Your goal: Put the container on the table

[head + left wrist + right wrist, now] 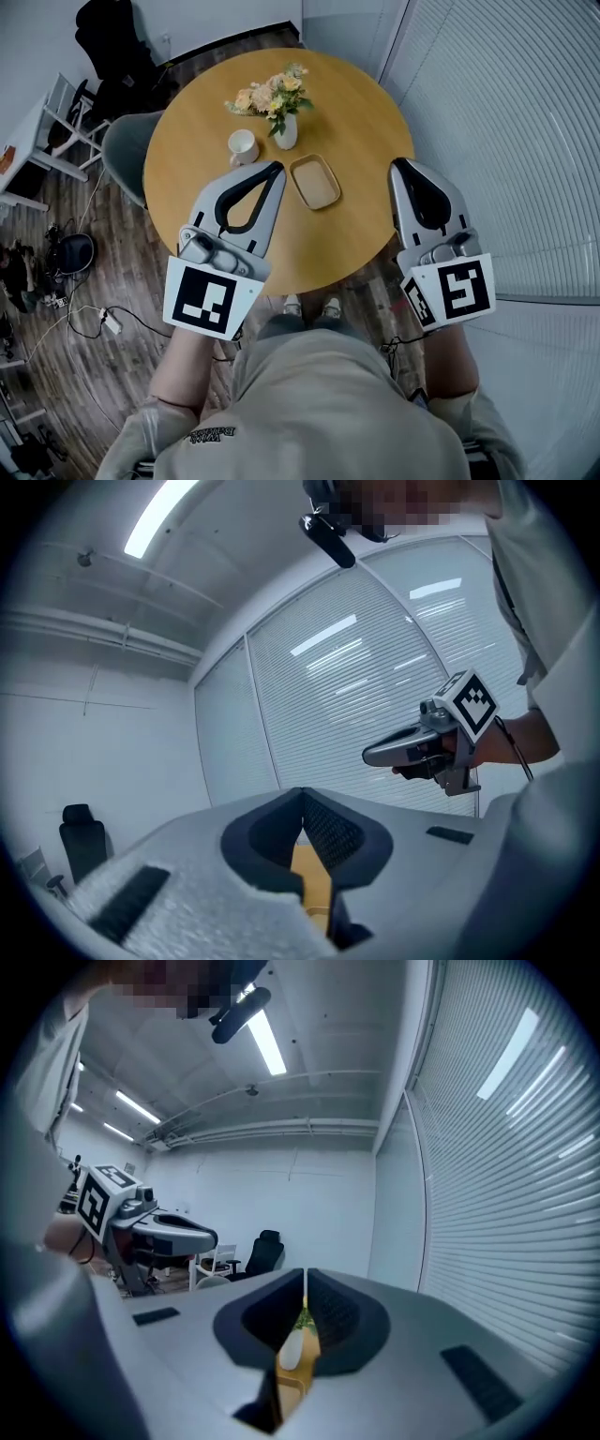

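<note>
Only overhead, whole container (315, 181) on table (187, 159), between left tongs (277, 169), right tongs (397, 165).

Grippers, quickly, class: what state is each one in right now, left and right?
Left gripper: shut, holding nothing.
Right gripper: shut, holding nothing.

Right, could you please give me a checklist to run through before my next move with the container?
1. Container resting on the table: ok, it lies flat between the two claws.
2. Left claw empty: ok, shut on nothing.
3. Right claw empty: ok, shut on nothing.
4. Claws apart from the container: ok, neither touches it.
5. Mug and flower vase upright: ok, both stand beyond the container.
6. Claws ready to grasp: not ok, both would have to open first.
</note>
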`<state>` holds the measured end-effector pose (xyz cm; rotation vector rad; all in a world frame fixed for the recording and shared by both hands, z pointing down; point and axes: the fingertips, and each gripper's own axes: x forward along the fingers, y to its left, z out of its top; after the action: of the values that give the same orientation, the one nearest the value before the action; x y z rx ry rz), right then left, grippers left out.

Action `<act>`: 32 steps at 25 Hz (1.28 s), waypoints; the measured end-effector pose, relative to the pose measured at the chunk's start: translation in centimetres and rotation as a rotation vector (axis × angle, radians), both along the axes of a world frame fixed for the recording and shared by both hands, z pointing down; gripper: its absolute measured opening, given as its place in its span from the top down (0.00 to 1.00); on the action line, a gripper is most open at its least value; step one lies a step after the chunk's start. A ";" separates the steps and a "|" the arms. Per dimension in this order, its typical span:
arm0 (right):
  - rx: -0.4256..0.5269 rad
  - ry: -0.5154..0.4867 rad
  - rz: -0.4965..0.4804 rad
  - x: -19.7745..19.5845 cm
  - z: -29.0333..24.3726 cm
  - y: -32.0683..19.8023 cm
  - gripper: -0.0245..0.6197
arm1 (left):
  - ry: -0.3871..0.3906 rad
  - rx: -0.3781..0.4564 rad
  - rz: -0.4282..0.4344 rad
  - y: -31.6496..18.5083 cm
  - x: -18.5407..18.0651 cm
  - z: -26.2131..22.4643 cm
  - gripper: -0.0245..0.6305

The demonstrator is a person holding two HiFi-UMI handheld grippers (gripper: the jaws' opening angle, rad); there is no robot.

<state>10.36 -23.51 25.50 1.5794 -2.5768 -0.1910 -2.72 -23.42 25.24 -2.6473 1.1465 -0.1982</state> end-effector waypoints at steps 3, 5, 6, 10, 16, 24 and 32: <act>0.000 -0.010 -0.007 0.0 -0.4 1.5 0.91 | -0.008 0.007 0.005 1.1 0.1 -0.4 0.93; -0.012 -0.027 -0.014 0.2 -0.5 2.3 0.91 | -0.022 0.010 0.011 1.8 0.1 -0.4 0.93; -0.012 -0.027 -0.012 0.4 -0.6 2.6 0.91 | -0.033 0.011 0.013 2.0 0.1 -0.3 0.93; -0.024 -0.011 -0.010 0.7 0.0 3.6 0.91 | -0.036 -0.015 0.002 2.7 -0.3 0.5 0.93; -0.063 -0.036 0.021 1.7 1.7 4.3 0.91 | -0.033 -0.039 0.002 3.3 -0.3 1.0 0.93; -0.083 -0.111 -0.006 1.7 1.5 4.2 0.91 | -0.052 -0.051 0.002 3.2 0.0 1.8 0.93; -0.098 -0.110 -0.009 1.7 1.7 4.5 0.91 | -0.053 -0.072 -0.003 3.2 0.2 2.5 0.93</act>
<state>12.07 -19.05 27.22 1.5867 -2.6305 0.0221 -2.50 -20.19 27.70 -2.6857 1.1467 -0.3146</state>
